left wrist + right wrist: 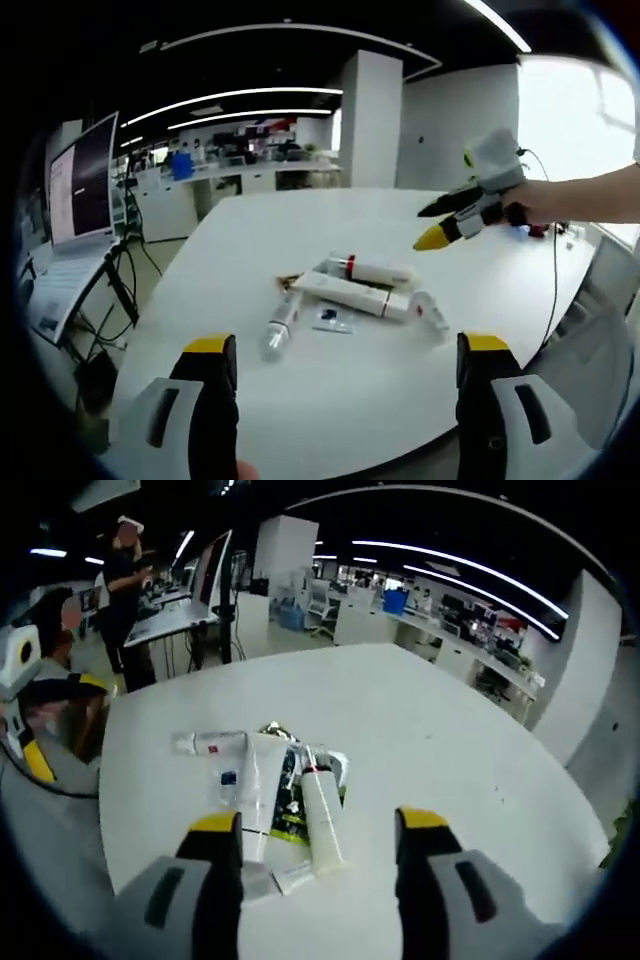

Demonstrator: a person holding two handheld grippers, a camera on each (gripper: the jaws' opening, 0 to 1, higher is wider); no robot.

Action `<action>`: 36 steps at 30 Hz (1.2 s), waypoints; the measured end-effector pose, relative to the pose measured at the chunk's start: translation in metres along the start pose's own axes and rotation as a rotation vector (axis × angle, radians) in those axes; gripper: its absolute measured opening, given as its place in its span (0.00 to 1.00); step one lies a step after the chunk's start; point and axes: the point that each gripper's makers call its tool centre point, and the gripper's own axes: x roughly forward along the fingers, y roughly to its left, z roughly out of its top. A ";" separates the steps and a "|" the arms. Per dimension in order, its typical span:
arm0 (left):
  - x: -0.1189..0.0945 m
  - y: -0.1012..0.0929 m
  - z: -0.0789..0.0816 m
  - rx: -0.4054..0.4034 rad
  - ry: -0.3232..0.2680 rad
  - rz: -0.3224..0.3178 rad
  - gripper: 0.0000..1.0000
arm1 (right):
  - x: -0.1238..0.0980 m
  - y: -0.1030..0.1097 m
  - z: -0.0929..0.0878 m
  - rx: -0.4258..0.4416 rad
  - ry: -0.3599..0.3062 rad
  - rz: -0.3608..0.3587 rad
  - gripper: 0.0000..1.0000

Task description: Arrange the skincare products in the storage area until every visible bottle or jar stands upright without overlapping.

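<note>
Hovering low in the left gripper view, the left hand-held gripper has its jaws spread wide with nothing between them, above the bare near part of the white counter. In the right gripper view the right hand-held gripper is also wide and empty, and its jaws rise on both sides of the near end of the pile. This same right hand-held gripper shows again in the upper right of the left gripper view, held by a hand over the counter.

The skincare products lie together in the middle of the frame in the left gripper view. All of them lie flat: a long white tube, a tube with a red band behind it, a small bottle to the left and another small tube to the right. In the right gripper view one white tube rests on a green and black packet, and several pieces touch or overlap.

In my judgement the task is at its very beginning. No product stands upright, and the pile is not yet separated. Every piece is left to be lifted, turned and set down apart from the others.

At the upper left of the right gripper view a person stands near desks.
</note>
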 end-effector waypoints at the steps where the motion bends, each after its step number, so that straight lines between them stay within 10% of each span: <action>1: 0.000 0.001 0.000 -0.003 -0.001 0.002 0.89 | 0.006 -0.001 0.000 -0.007 0.010 0.004 0.61; 12: 0.000 0.004 -0.002 -0.017 0.005 0.014 0.87 | 0.067 -0.010 -0.017 0.072 0.113 0.042 0.41; 36: -0.001 0.012 -0.003 -0.049 0.005 0.052 0.87 | 0.138 0.003 -0.027 0.059 0.237 0.100 0.34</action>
